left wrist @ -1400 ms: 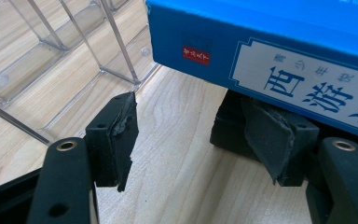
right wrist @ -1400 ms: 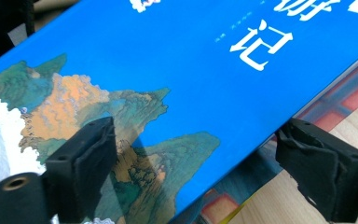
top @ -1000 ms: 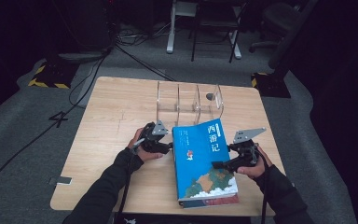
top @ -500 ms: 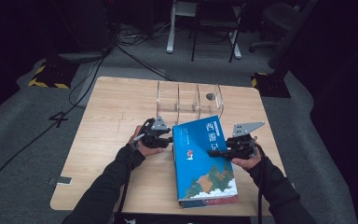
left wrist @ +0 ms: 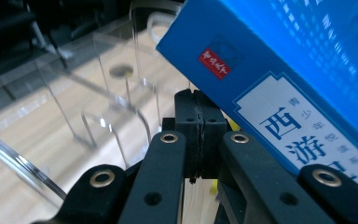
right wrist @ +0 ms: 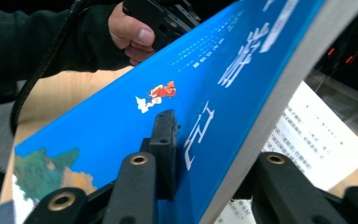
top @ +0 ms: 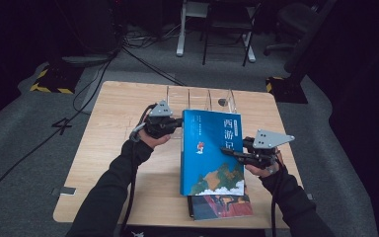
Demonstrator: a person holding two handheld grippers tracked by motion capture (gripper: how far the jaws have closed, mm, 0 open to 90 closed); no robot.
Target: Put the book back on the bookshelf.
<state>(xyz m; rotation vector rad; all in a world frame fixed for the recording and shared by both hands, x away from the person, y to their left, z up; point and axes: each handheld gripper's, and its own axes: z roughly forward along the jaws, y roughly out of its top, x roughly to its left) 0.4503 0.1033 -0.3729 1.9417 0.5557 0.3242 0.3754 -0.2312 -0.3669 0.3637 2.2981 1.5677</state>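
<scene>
The right gripper (top: 227, 150) is clamping the right edge of the thick blue paperback book (top: 211, 148), one black jaw flat on the glossy cover and the other under the page block; its jaws have just been closing onto it. The left gripper (top: 180, 122) is at the book's far left corner, and its jaws have just been closing too. In the left gripper view its ribbed rubber pads (left wrist: 200, 130) are standing pressed together just beside the spine corner, with nothing visibly caught between them, so that side looks more propped than gripped.

Compared with a second ago, the blue book is no longer lying flat on the stack: it is being raised and tilted, and a second book with a reddish cover (top: 222, 205) is coming into view beneath its near end. That suggests the lift is under way, carried mainly by the right gripper.

Just beyond the book's far edge, a clear acrylic divided rack (top: 200, 96) is standing on the pale wooden table (top: 108, 128), its thin, curved partitions upright. That is probably where the book is headed.
</scene>
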